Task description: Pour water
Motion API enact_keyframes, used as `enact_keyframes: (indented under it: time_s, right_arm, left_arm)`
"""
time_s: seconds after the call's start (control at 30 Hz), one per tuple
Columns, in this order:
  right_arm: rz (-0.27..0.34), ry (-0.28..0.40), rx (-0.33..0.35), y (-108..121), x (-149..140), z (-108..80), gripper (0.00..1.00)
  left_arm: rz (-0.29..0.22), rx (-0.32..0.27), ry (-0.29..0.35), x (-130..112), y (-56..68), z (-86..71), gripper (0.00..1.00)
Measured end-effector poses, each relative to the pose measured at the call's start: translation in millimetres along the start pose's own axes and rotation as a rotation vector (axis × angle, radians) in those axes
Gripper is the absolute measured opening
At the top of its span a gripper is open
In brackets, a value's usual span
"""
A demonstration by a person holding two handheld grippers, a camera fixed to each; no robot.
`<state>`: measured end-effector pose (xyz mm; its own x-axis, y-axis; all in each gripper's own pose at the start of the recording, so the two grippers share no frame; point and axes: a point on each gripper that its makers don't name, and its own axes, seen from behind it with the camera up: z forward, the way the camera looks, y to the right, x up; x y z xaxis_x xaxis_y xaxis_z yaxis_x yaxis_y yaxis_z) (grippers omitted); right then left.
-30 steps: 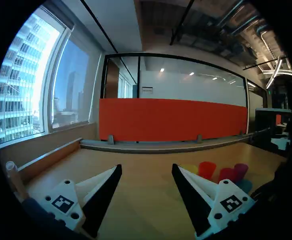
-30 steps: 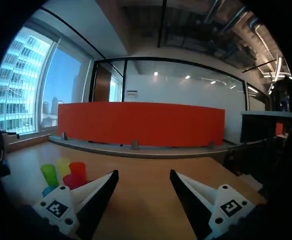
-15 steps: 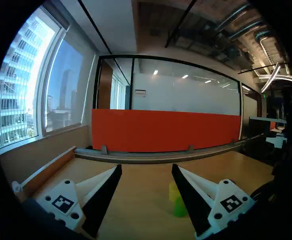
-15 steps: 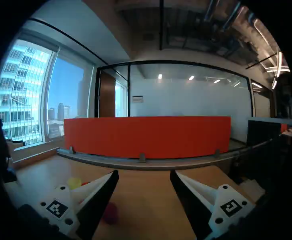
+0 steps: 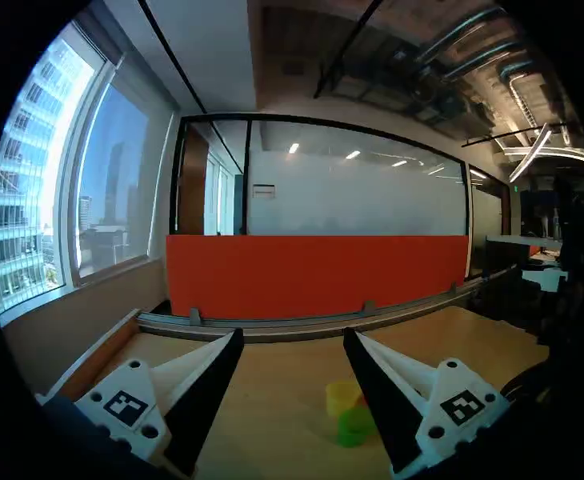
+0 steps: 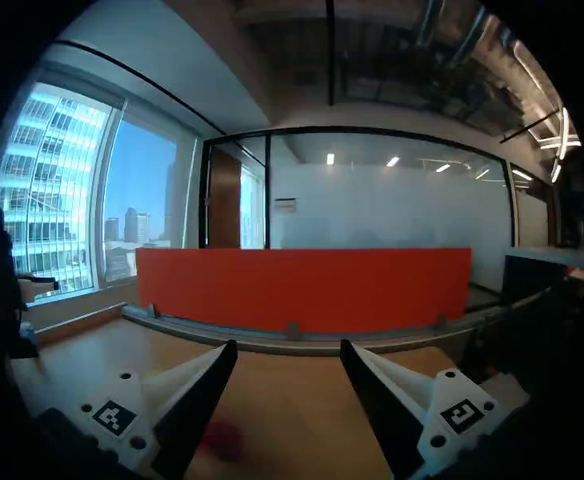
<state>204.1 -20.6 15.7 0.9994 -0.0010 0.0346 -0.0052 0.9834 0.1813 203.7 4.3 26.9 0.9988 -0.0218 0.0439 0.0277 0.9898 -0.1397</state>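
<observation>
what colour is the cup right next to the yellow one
The cup is green, best seen in the left gripper view.

In the left gripper view, one finger of my left gripper point(image 5: 293, 336) hides the right side of the yellow cup point(image 5: 340, 396) and of the green cup point(image 5: 354, 426) on the surface point(image 5: 292, 416). In the right gripper view, a reddish blur point(image 6: 222, 440) sits low between the fingers of my right gripper point(image 6: 288, 346), partly behind one of them and too smeared to name. A dark shape point(image 6: 0, 296) is cut off at the picture's left edge.
</observation>
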Motion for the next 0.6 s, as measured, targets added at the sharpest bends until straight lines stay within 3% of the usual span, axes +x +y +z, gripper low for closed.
enact_keyframes:
  time_s: [0.27,0.6]
  right_arm:
    - [-0.026,-0.005,0.072,-13,-1,-0.1,0.99]
    - [-0.064,-0.001,0.199,-44,3,-1.0,0.99]
  left_arm:
    - [0.014,-0.070,0.001,7,12.8,1.2,0.93]
    - [-0.020,-0.202,-0.020,7,43.4,4.3,0.93]
